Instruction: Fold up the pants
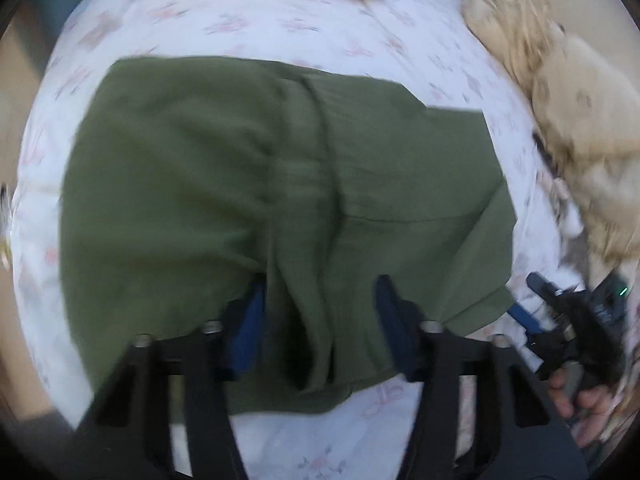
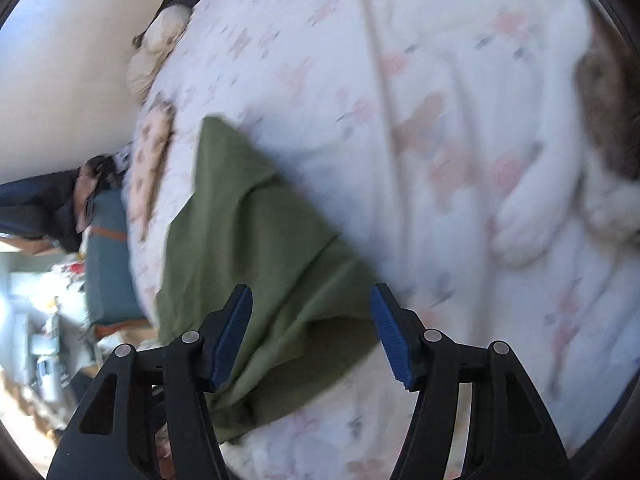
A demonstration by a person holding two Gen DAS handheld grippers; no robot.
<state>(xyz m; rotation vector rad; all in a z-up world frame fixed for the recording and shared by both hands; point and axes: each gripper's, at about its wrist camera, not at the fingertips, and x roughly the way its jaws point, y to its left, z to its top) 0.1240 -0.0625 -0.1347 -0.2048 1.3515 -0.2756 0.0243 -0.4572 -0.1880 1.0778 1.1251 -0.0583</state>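
Olive-green cloth pants are seen spread on a white floral-printed bedsheet. The right gripper, blue-padded fingers parted, is held over their near edge.

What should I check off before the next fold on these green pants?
1. Left gripper open: ok, fingers spread over a ridge of cloth.
2. Right gripper open: ok, nothing clamped.
3. Green pants lying flat on the bedsheet: not ok, a raised crease runs down the middle.
4. Near edge of the pants within reach of both grippers: ok, cloth lies between each pair of fingers.
5. Fold path free: cannot tell; a beige blanket sits beside the pants, apart from them.
6. Picture sharpness for aiming: not ok, both views are motion-blurred.
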